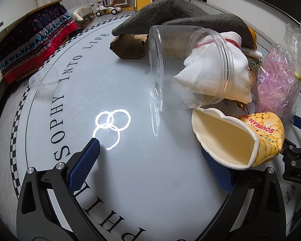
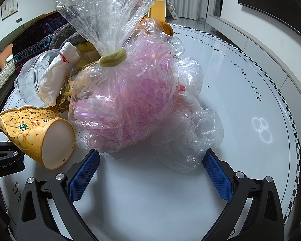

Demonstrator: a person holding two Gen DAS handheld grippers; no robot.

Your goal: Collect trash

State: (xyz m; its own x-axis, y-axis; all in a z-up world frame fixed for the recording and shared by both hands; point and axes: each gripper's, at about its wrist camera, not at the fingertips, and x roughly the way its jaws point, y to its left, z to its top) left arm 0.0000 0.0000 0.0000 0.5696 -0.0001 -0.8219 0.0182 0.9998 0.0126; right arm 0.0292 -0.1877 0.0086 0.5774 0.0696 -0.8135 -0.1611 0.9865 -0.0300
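Observation:
A yellow soybean-print paper cup (image 1: 238, 138) lies on its side on the white round table (image 1: 130, 180), its rim squashed, just past my open left gripper's (image 1: 150, 150) right finger. It also shows in the right wrist view (image 2: 34, 134). A clear plastic jar (image 1: 182, 68) lies on its side with a white cloth pouch (image 1: 216, 76) in its mouth. A tied clear bag of pink shreds (image 2: 122, 104) and a crumpled clear bag (image 2: 192, 128) lie just ahead of my open right gripper (image 2: 150, 156).
A grey felt cloth (image 1: 176, 16) covers crumpled brown cardboard (image 1: 128, 46) at the back. A small clear cup (image 1: 46, 78) lies at the table's left edge. A sofa with a dark patterned blanket (image 1: 34, 42) stands beyond. The other gripper (image 1: 297, 160) shows at right.

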